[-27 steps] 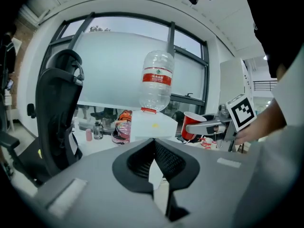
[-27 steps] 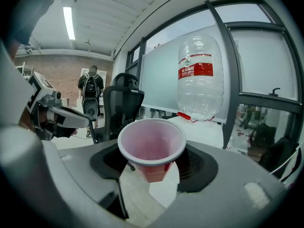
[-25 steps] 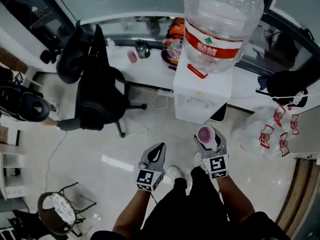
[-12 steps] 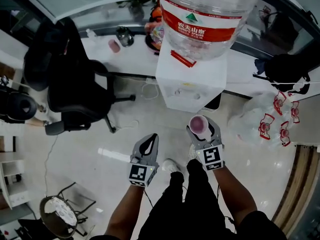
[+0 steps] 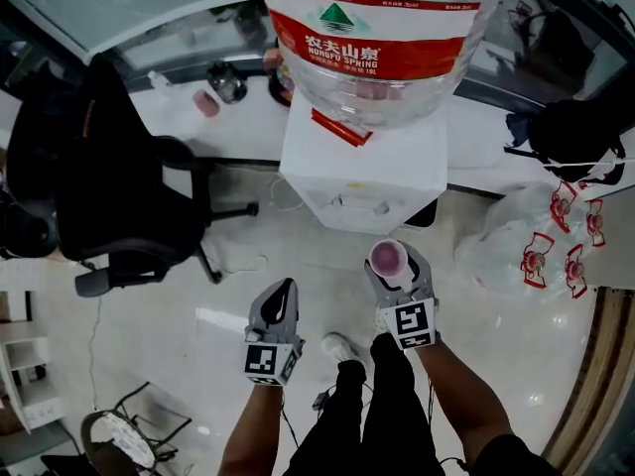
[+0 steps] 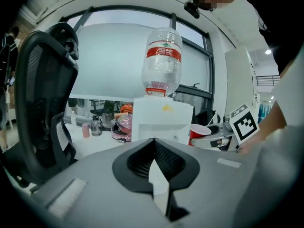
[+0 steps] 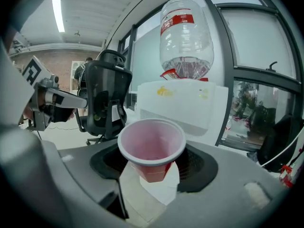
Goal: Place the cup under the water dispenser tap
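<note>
A red plastic cup [image 5: 386, 257] with a pale pink inside stands upright between the jaws of my right gripper [image 5: 393, 268], which is shut on it. The right gripper view shows the cup [image 7: 152, 148] empty, in front of the white water dispenser [image 7: 183, 110]. The dispenser [image 5: 362, 172] carries a big clear bottle [image 5: 377, 38] with a red label; its small taps [image 5: 344, 203] sit on the front face, a short way beyond the cup. My left gripper [image 5: 280, 303] hangs to the cup's left, shut and empty. Its own view shows the dispenser [image 6: 161, 120] and the cup [image 6: 198, 134].
A black office chair [image 5: 109, 196] stands left of the dispenser. Behind it runs a white desk [image 5: 238, 127] with a jar and a pink cup. Plastic bags [image 5: 536, 251] lie on the floor at the right. A wire stool [image 5: 119, 434] is at the lower left.
Both grippers have moved forward and down toward the dispenser, which now looms larger and nearer. The cup has stayed in the right gripper; the left has stayed shut.
</note>
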Action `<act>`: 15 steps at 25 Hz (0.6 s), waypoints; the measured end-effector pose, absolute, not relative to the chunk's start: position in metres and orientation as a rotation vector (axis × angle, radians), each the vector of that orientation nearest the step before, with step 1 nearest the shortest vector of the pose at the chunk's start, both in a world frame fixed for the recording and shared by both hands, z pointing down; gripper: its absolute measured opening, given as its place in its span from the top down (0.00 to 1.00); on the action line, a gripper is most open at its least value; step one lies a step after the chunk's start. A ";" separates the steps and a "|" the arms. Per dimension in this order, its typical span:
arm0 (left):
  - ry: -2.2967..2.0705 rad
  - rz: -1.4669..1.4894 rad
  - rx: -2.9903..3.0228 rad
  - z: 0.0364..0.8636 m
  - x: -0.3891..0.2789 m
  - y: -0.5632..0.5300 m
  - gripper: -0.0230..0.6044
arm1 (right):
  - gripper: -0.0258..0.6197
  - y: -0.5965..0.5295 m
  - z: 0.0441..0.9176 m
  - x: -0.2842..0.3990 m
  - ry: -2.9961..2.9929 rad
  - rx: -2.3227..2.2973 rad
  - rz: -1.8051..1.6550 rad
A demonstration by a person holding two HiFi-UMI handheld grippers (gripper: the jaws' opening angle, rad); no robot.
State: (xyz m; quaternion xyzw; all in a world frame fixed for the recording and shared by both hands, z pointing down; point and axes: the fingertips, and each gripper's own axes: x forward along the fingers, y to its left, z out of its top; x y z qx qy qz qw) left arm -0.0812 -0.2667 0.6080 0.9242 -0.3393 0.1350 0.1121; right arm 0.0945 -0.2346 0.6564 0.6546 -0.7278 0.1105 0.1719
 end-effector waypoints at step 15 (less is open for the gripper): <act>-0.937 0.381 2.774 0.684 -0.039 -0.266 0.94 | 0.51 -0.280 0.784 0.125 -2.020 1.804 0.361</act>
